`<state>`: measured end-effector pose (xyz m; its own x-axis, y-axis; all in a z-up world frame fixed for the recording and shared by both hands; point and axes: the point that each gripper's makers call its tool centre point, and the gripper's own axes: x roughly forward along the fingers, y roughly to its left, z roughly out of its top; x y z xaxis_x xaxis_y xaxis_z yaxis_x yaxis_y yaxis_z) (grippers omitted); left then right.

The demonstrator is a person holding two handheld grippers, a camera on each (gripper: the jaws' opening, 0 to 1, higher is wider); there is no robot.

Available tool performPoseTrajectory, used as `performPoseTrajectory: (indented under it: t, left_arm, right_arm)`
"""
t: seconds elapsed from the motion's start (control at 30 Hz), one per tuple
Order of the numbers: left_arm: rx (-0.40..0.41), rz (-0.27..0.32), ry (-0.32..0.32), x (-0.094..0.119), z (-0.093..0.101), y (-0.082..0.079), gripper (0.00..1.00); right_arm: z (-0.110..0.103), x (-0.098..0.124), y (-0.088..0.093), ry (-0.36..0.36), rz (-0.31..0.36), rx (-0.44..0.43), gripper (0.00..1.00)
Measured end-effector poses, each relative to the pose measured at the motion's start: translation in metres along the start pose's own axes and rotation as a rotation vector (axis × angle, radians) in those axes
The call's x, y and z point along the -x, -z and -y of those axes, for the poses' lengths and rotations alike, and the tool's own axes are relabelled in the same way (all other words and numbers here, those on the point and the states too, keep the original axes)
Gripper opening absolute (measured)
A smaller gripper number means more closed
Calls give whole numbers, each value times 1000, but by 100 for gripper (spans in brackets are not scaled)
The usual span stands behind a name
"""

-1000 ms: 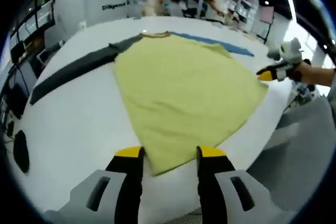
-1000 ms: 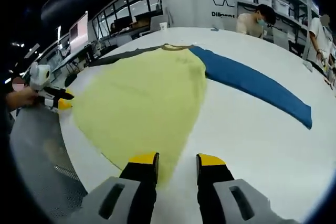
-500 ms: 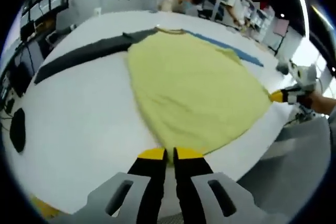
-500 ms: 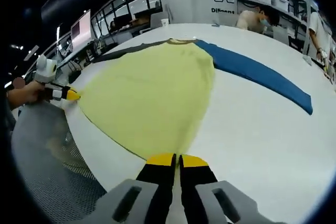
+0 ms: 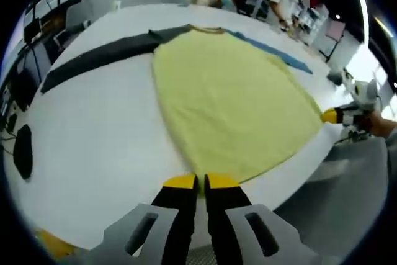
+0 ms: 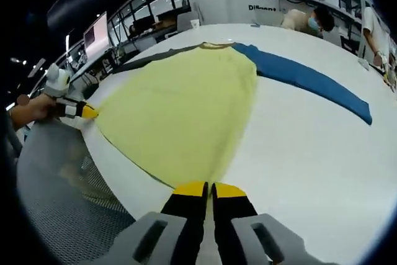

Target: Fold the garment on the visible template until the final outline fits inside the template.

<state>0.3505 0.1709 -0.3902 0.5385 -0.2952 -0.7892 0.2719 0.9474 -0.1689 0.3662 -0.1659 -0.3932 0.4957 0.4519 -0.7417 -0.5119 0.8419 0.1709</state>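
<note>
Both tools are clamped on the shirt's hem. The left tool (image 5: 200, 182) has its jaws pressed together on the near left corner of the yellow shirt (image 5: 229, 100); the right tool (image 6: 209, 188) is pinched the same way on the other corner. A second ago both pairs of jaws stood apart, straddling the hem — they have since closed on the cloth, so the grasp is made and the fold itself is not yet begun.

From the pinched corners the shirt runs away flat across the white table (image 5: 93, 128), hem near the table's front edge, collar at the far end. Its grey sleeve (image 5: 99, 60) stretches out to one side, the blue sleeve (image 6: 310, 82) to the other. I cannot make out a template outline.

With both corners held, the likely next move is to lift the hem and carry it toward the collar — evenly, or the cloth will skew.
</note>
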Motion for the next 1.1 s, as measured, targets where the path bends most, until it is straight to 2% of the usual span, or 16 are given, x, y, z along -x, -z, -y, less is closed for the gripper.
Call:
performPoseTrajectory:
  t: [0.07,0.2,0.33,0.43,0.53,0.57,0.6,0.7,0.73,0.87,0.9,1.0,1.1]
  left_arm:
    - [6,65,-2,4,-2,-11,5]
    - [81,138,29,7,-8,-25,9]
    - [88,135,4,7,-21,-28,6]
    - [92,151,-16,11,-31,-34,8]
    - [87,172,-51,13,-41,-41,15]
    - [86,176,-56,13,-43,-41,19]
    - [86,192,-80,14,-56,-45,23]
    - [89,229,-122,16,-66,-55,38]
    - [88,242,-132,15,-75,-57,42]
    - [87,255,-136,13,-84,-67,56]
    - [82,264,-142,12,-91,-73,58]
    - [70,324,-176,15,-107,-95,64]
    - [38,406,-215,18,-128,-117,70]
  right_arm:
    - [0,1,-4,-7,16,-9,0]
    - [3,4,-9,1,21,0,1]
    - [8,3,-12,10,20,-6,2]
    - [13,7,-25,18,41,9,5]
    - [16,5,-38,-4,87,0,17]
    - [17,5,-39,-6,92,1,24]
    - [24,5,-43,-1,104,12,28]
    - [19,6,-56,2,134,47,44]
    - [19,6,-59,2,142,63,49]
    - [17,9,-65,-3,158,99,65]
    - [17,9,-68,-8,186,126,68]
    - [15,14,-75,-6,221,137,79]
    - [12,21,-87,-15,286,155,84]
